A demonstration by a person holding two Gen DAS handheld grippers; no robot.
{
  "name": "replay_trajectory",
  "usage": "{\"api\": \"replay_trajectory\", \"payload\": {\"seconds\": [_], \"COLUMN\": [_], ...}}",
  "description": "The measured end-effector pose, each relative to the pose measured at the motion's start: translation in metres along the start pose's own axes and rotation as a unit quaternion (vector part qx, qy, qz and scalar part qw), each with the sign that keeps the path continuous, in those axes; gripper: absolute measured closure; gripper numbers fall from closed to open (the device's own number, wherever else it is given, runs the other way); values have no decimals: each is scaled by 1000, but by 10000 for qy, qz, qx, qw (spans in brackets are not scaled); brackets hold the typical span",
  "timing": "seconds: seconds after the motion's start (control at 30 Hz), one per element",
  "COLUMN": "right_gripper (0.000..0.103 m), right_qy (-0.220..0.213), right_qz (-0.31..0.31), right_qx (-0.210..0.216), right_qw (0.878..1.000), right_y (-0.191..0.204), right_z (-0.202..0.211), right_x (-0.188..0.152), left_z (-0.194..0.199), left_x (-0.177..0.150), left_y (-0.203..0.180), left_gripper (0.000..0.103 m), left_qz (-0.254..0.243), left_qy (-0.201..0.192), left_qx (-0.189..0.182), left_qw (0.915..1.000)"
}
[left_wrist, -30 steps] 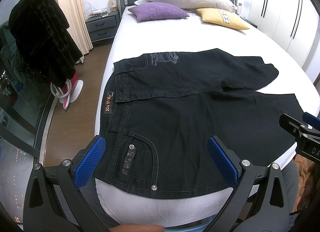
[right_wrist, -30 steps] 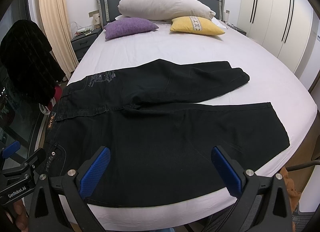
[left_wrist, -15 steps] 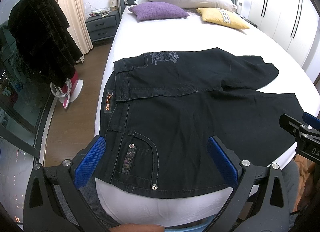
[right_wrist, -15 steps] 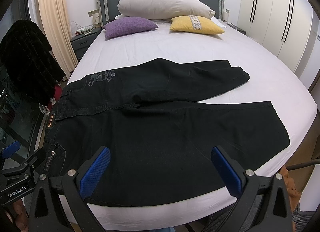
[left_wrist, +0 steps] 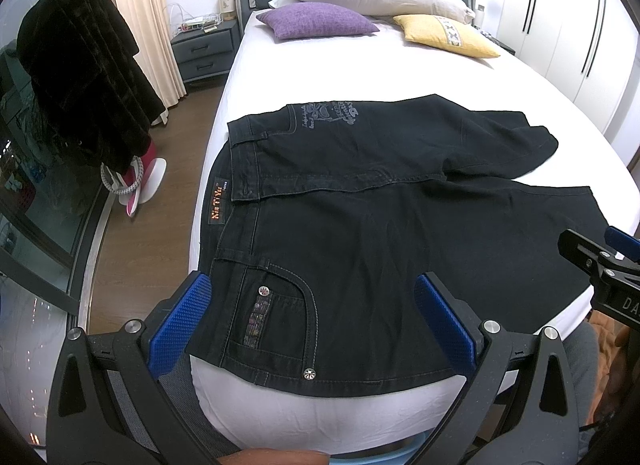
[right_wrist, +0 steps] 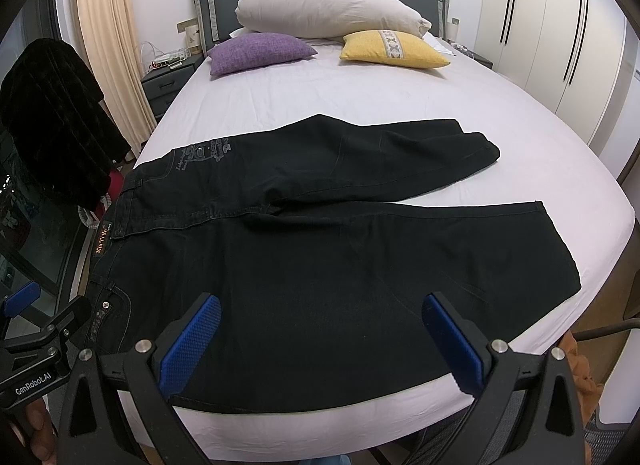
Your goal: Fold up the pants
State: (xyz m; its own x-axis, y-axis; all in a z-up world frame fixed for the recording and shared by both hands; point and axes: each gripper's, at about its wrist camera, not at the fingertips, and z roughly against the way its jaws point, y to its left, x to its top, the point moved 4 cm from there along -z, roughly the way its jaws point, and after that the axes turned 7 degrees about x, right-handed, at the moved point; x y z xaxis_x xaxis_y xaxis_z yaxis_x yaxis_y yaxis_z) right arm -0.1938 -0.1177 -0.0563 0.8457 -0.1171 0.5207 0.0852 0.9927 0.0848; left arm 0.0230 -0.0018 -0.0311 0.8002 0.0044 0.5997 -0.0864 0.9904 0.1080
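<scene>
Black jeans [left_wrist: 380, 217] [right_wrist: 320, 257] lie spread flat across the foot of a white bed [left_wrist: 400, 61] [right_wrist: 360, 97], waistband to the left, legs running right. The far leg is shorter or bent back; the near leg reaches the bed's right edge. My left gripper [left_wrist: 312, 309] hovers open over the near hip pocket, blue pads wide apart, nothing between them. My right gripper [right_wrist: 320, 325] stands open above the near leg's thigh, also holding nothing. Each gripper shows at the edge of the other's view.
A white pillow [right_wrist: 332, 5], a purple cushion [right_wrist: 260, 51] and a yellow cushion [right_wrist: 392, 49] sit at the headboard. A dark coat [left_wrist: 76, 77] hangs to the left over wood floor, near a nightstand [left_wrist: 204, 49]. White wardrobes [right_wrist: 560, 25] line the right wall.
</scene>
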Motion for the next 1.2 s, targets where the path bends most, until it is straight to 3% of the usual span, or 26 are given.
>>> {"api": "replay_trajectory", "payload": {"seconds": [0.7, 0.83, 1.0, 1.1, 1.2], "right_gripper": [0, 0, 0, 0, 7], "right_qy": [75, 103, -2, -162, -201], "right_qz": [4, 116, 239, 424, 589], "right_qx": [31, 357, 987, 1231, 1518], "right_qw": [10000, 9992, 9948, 9914, 9864], "right_y": [1, -4, -20, -28, -32], "right_z": [-7, -11, -18, -28, -47], "right_x": [-7, -1, 30, 57, 84], "left_z": [-11, -23, -52, -76, -104], "left_x": [-6, 1, 36, 72, 114], "left_y": [2, 2, 5, 3, 1], "left_gripper": [0, 0, 0, 0, 0], "left_qz": [7, -3, -202, -367, -642], "left_qy": [78, 268, 265, 353, 335], "left_qx": [-13, -429, -783, -1203, -1129], "left_qw": [10000, 9987, 9964, 9914, 9910]}}
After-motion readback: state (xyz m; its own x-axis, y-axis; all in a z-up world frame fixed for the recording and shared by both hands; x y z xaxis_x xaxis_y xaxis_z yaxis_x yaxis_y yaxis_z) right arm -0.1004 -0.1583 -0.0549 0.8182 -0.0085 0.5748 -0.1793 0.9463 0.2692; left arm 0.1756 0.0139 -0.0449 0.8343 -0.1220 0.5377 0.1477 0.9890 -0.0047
